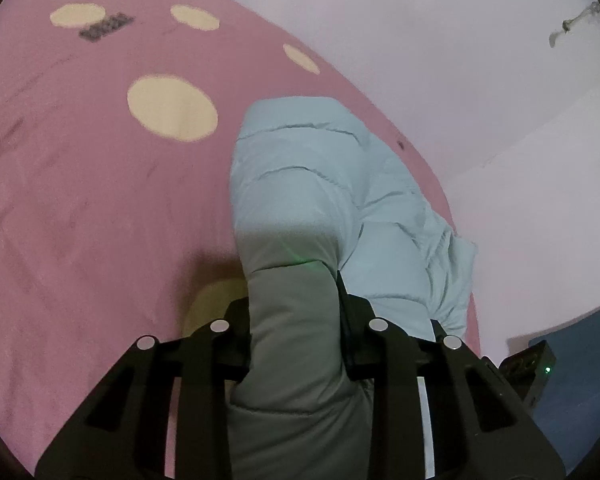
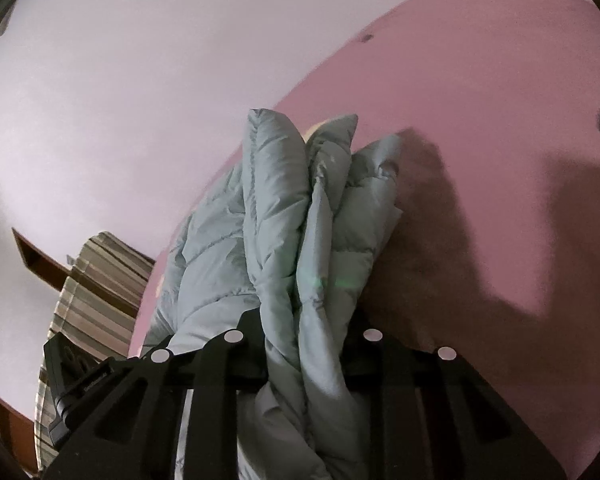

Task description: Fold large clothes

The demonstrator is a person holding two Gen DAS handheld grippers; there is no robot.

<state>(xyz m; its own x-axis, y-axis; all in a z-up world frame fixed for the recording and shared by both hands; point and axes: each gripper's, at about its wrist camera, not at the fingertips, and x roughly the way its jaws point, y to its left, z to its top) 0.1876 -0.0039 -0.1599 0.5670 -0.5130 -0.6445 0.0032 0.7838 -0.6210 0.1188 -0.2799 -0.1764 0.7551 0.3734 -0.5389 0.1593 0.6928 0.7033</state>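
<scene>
**A:** Status of the garment?

**B:** The pale blue quilted puffer jacket [image 1: 320, 184] lies near the edge of the pink bedspread with cream dots [image 1: 100, 200], close to the white wall [image 1: 420, 40]. One end is raised off the surface; the far end rests on the bed.

**A:** Grippers?

**B:** The left gripper [image 1: 296, 320] is clamped on a thick padded roll of the jacket; the fabric fills the gap between its fingers. The right gripper [image 2: 310, 332] is clamped on several stacked layers of the same jacket [image 2: 284, 208], which bunch upward between its fingers.

**A:** Progress?

**B:** Judging by the right wrist view, at least three padded layers sit against each other, so some folding appears done. The bundle is uneven: edges do not align and one flap stands loose. I judge the task roughly midway. Remaining, as far as I can see: carry the gripped end over the part on the bed, lay it flat, square the edges.

**A:** Obstacles?

**B:** A striped cloth [image 2: 96, 280] hangs beyond the bed edge on the right wrist side, well apart from the jacket. The padding is bulky and likely to spring open once released.
</scene>
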